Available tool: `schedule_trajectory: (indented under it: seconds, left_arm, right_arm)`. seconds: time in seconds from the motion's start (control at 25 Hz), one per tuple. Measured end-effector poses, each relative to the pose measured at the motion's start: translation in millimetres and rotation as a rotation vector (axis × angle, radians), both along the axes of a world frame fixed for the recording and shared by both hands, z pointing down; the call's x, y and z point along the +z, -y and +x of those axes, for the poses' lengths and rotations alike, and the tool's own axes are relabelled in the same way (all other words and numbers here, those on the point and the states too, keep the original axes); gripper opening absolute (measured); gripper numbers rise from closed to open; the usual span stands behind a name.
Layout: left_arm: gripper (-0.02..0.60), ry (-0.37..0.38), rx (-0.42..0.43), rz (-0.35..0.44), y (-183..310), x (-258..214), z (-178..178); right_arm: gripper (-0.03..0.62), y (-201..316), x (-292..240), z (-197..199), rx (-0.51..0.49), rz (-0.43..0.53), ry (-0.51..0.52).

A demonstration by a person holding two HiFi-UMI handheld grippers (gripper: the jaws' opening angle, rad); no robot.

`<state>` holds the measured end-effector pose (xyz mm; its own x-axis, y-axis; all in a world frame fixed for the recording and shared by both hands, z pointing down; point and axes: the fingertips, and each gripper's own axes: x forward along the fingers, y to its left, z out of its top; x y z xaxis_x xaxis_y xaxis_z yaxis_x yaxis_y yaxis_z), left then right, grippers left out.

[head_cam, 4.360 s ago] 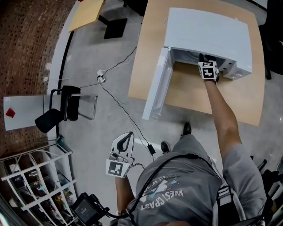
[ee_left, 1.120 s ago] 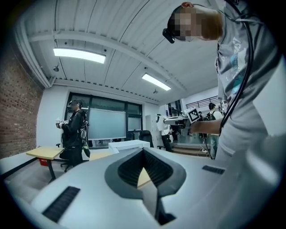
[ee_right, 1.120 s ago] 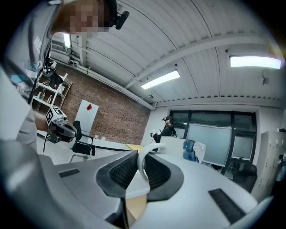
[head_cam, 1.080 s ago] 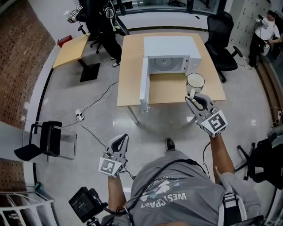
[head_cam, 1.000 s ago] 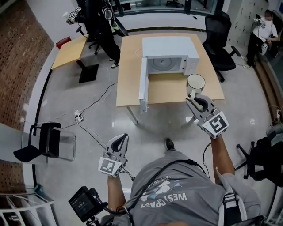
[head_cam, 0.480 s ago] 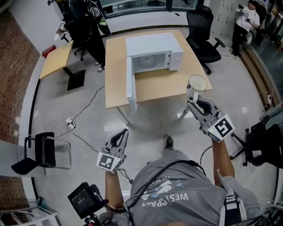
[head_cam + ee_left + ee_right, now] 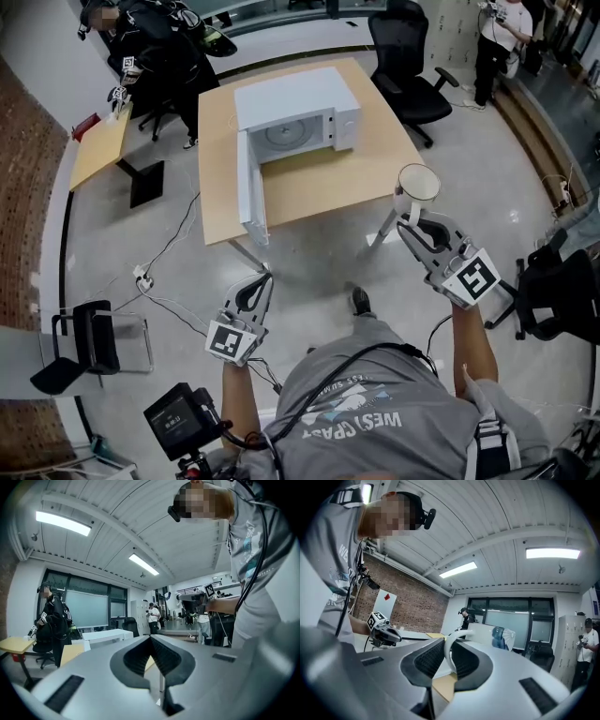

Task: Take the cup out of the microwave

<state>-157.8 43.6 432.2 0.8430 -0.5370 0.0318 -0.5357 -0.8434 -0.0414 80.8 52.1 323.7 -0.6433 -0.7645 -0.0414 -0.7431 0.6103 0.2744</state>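
white cup (image 7: 418, 183), upright, its thin handle pinched in the right claw (image 7: 411, 221)

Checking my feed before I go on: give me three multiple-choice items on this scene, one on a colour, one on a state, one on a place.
1. The microwave is: A white, B black, C red.
2. Its door is: A shut, B open, C taken off.
3. The cup is: A inside the microwave, B on top of the microwave, C in the right gripper.

Answers:
1. A: the casing is white.
2. B: the door swings out and the cavity shows.
3. C: the jaws clamp the cup's handle, well away from the microwave.
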Motion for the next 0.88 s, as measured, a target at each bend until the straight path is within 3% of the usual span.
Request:
schedule_trajectory:
  seconds: [0.4, 0.64, 0.88]
  left_arm:
    - [0.043, 0.054, -0.055, -0.054, 64.1, 3.9, 84.9]
    - [0.043, 0.058, -0.101, -0.066, 110.9, 5.6, 128.1]
    - [0.043, 0.078, -0.171, -0.078, 138.1, 4.5, 152.1]
  right_arm:
    - [0.054, 82.7, 34.7, 99.6, -0.009, -0.023, -0.013]
    - [0.054, 158.0, 64.3, 158.3, 0.013, -0.134, -0.002]
    - [0.054, 232.0, 97.8, 195.2, -0.01, -0.175, 0.027]
